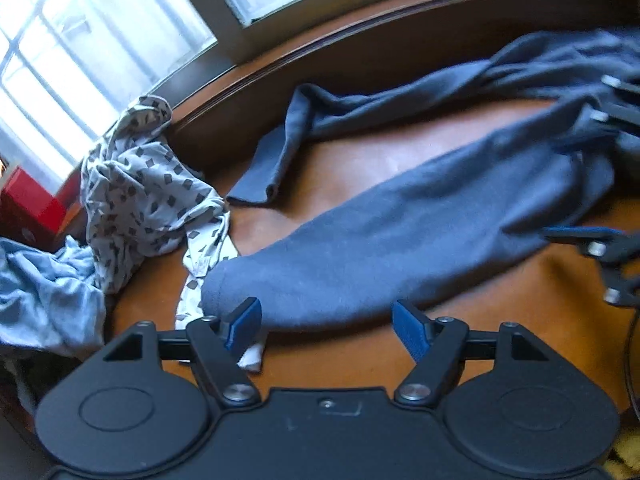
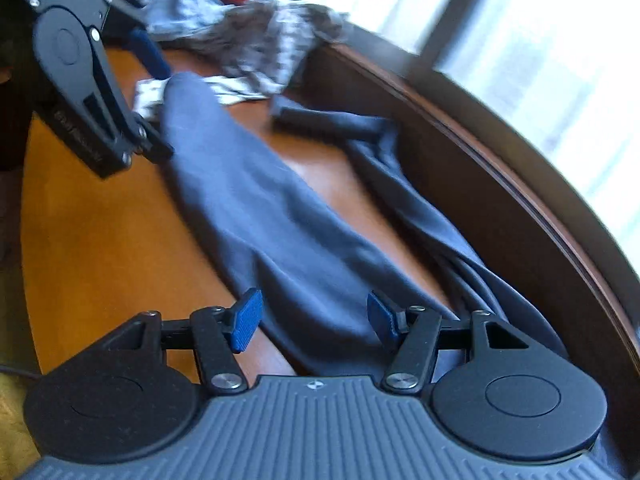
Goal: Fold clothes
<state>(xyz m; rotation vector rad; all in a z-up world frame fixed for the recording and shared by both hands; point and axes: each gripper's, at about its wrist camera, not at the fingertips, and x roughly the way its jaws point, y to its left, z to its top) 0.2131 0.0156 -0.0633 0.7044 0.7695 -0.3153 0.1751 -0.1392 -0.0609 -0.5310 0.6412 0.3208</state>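
The blue pants (image 1: 400, 232) lie stretched out on the brown table (image 1: 500, 312). The left gripper (image 1: 326, 326) and the right gripper (image 2: 314, 320) both have their jaws apart, holding nothing.

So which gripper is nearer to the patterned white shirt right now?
Left. The left gripper hangs beside the patterned white shirt, a strip of it under one of its fingers. The right gripper is at the dark blue garment's opposite end.

I see an orange-brown wooden surface (image 1: 360, 184) carrying dark blue trousers (image 1: 400, 232) spread across it, a patterned white garment (image 1: 140, 192) and a pale blue cloth (image 1: 44, 288).
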